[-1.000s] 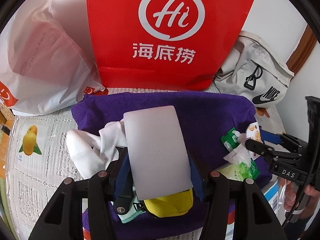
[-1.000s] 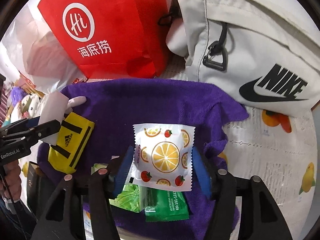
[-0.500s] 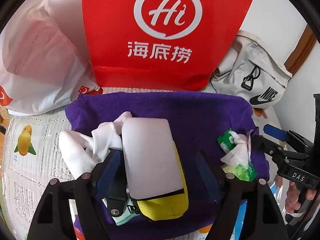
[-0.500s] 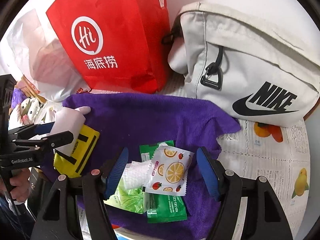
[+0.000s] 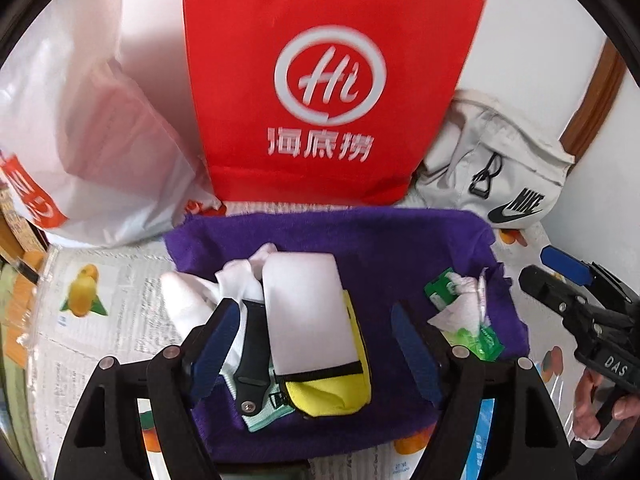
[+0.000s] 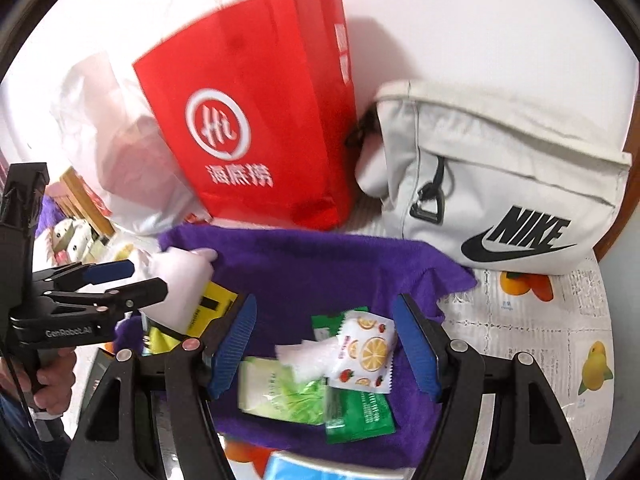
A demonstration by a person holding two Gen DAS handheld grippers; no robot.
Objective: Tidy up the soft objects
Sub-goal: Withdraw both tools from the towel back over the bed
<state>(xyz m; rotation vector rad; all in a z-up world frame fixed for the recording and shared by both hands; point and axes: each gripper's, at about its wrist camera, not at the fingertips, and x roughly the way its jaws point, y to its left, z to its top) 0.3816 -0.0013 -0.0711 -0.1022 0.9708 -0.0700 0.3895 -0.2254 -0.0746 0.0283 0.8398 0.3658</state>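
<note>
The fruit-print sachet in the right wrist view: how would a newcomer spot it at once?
Find the purple towel spread before the red paper bag. At its near edge lies a small heap of packets; the fruit-print sachet lies on top. Only it is white with orange slices and strawberries, while its neighbours are green.

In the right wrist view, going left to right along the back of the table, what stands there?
White plastic bag → red paper bag → cream Nike bag, all behind the purple towel.
</note>
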